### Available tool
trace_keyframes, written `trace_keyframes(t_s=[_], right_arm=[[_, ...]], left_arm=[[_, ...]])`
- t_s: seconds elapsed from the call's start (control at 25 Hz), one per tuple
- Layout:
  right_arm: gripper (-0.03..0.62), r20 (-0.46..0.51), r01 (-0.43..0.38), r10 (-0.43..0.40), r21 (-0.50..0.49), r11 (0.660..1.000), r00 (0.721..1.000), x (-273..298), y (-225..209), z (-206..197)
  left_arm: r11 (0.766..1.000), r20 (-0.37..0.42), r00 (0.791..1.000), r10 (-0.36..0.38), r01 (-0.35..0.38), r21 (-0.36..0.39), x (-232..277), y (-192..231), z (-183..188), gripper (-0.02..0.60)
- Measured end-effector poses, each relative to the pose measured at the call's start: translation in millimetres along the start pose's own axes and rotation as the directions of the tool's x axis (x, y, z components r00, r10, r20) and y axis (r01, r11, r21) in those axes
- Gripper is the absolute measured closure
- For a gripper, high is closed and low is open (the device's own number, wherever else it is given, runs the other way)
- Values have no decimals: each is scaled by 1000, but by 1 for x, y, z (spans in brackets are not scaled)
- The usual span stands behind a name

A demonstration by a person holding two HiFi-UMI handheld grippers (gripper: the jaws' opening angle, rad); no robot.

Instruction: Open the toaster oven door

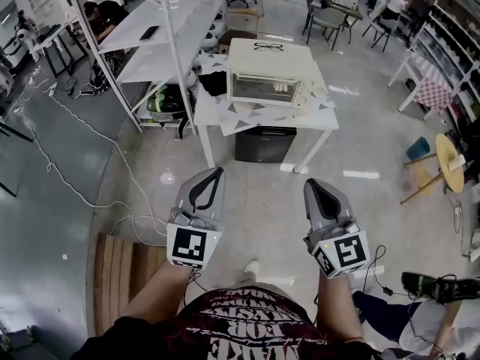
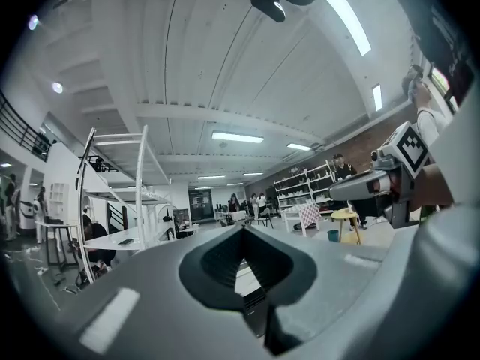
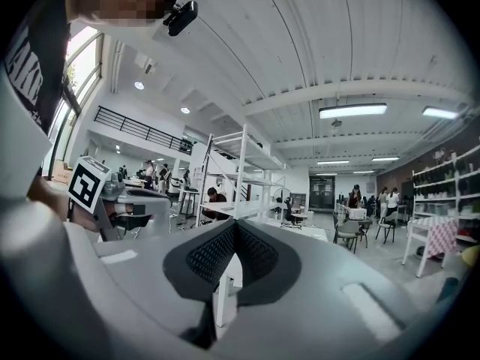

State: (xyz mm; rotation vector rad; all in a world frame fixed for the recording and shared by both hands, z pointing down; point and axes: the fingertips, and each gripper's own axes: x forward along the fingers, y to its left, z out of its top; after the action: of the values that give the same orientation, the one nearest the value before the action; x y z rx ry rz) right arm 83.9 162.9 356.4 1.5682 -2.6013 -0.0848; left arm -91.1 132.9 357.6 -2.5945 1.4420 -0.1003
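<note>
A white toaster oven (image 1: 266,81) stands on a white table (image 1: 324,118) well ahead of me, its glass door (image 1: 262,89) shut. A pair of glasses (image 1: 268,46) lies on its top. My left gripper (image 1: 216,173) and right gripper (image 1: 311,184) are held side by side above the floor, far short of the table, both pointing toward it. Each has its jaws closed together with nothing between them. The left gripper view shows the left gripper (image 2: 241,232) with its tips met, and the right gripper view shows the same for the right gripper (image 3: 235,227).
A black box (image 1: 264,143) sits under the table. A white shelving rack (image 1: 161,28) stands to the left, with cables (image 1: 75,190) on the floor. A wooden pallet (image 1: 120,268) lies near my left side. A round wooden stool (image 1: 450,160) and a teal bucket (image 1: 418,148) are at the right.
</note>
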Motion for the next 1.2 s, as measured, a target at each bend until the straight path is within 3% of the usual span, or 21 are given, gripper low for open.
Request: trace_keyframes(t_s=[0.64,1.2], right_arm=[[568,23,-76,76,28,997,997,22,-81,-8],[568,5,-86,86,99,991,996,12,-103,-32]], left_arm=[[994,-8,994,110,-110,13,63,-5,9,581],[993,-63,992,112,-110,31,67,-26,1,581]])
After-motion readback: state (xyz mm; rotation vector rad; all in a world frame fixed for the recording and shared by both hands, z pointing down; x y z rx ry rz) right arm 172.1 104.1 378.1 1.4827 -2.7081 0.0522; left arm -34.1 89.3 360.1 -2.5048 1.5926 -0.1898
